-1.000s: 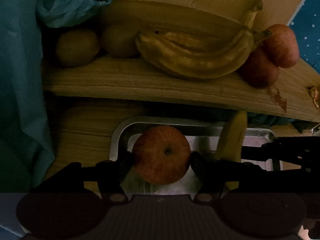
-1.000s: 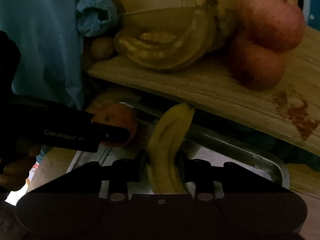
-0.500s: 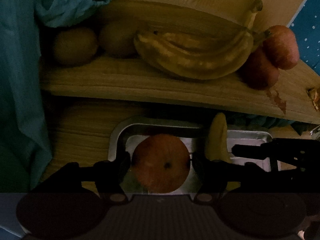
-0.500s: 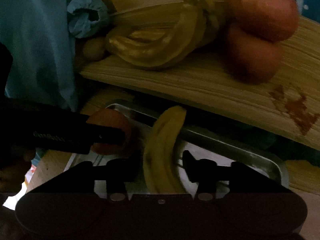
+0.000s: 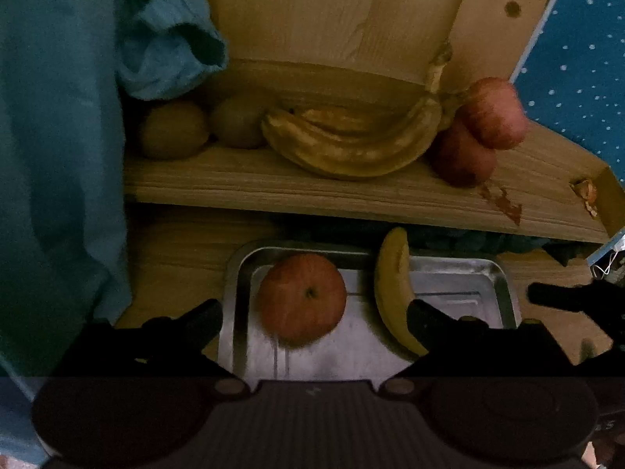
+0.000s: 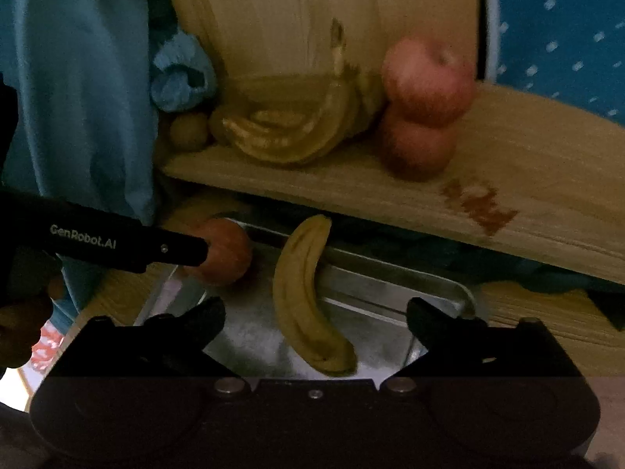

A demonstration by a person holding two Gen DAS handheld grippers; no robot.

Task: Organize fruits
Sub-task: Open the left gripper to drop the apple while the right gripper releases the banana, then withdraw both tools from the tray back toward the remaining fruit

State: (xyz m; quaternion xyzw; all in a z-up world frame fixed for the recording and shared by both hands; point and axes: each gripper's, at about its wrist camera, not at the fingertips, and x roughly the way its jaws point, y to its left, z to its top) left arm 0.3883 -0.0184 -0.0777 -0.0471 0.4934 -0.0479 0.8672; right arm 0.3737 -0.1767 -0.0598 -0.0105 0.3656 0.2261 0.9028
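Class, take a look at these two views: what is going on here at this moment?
A person with a gripper in each hand is sorting fruit into a metal tray. An apple and a single banana lie in the tray. The left gripper and the right gripper are both open, holding nothing. On the wooden shelf behind sit two kiwis, a banana bunch and two more apples.

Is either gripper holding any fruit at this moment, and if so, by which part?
Nothing is held. The left gripper stands open around the apple; the right gripper stands open around the banana; both fruits lie in the metal tray.
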